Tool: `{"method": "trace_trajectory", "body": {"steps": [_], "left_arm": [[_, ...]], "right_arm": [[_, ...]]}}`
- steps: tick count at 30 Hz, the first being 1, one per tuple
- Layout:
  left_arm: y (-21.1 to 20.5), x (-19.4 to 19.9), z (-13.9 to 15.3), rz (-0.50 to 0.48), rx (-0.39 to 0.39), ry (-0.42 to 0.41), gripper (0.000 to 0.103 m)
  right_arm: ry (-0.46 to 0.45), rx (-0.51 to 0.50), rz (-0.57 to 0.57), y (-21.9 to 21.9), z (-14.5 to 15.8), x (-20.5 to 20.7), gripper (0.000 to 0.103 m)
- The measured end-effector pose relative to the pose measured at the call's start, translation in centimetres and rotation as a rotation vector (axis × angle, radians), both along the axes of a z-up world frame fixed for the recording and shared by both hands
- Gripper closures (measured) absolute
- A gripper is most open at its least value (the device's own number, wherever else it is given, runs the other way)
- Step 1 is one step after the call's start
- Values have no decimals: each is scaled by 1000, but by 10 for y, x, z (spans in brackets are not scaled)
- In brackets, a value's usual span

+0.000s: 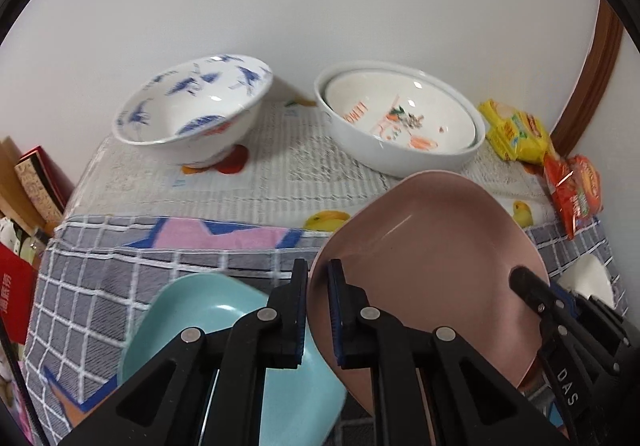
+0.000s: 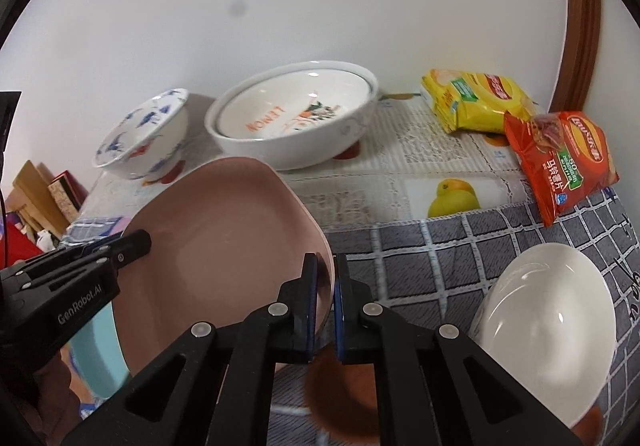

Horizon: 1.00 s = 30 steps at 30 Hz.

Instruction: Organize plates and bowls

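Note:
A pink plate (image 1: 432,246) hangs tilted above the checked cloth, held from both sides. My left gripper (image 1: 318,278) is shut on its left rim, and the right gripper (image 2: 326,266) is shut on the right rim of the pink plate (image 2: 224,238). A teal plate (image 1: 200,310) lies on the cloth below, partly hidden by my left fingers. A white plate (image 2: 552,326) lies at the lower right. At the back stand a blue-patterned bowl (image 1: 192,106) and a white bowl (image 1: 400,118) with a smaller one nested inside.
A yellow snack bag (image 2: 476,102) and a red snack bag (image 2: 568,162) lie at the table's right side. Books and boxes (image 1: 28,186) stand off the table's left edge. A white wall rises right behind the bowls.

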<state>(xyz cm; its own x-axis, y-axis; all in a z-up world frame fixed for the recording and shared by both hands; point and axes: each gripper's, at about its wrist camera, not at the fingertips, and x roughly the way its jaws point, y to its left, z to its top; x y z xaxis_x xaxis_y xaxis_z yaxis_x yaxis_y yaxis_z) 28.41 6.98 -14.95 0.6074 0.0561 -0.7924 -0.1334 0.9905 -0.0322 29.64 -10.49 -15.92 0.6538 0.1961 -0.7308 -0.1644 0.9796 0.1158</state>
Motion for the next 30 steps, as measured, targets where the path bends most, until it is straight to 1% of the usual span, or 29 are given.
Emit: {"method": "trace_trajectory", "body": {"steps": [8, 13, 17, 22, 30], "left_arm": [[20, -44, 41, 44, -10, -68, 93], [29, -74, 58, 72, -2, -91, 93], [37, -94, 63, 90, -7, -99, 93], [53, -108, 64, 124, -45, -117, 93], [66, -120, 64, 152, -91, -155, 93]], "right_arm": [[-19, 38, 8, 21, 35, -39, 96], [-32, 43, 21, 35, 54, -62, 96], [-32, 37, 34, 46, 61, -78, 96], [-33, 27, 55, 60, 64, -93, 96], [-41, 30, 66, 69, 64, -99, 96]]}}
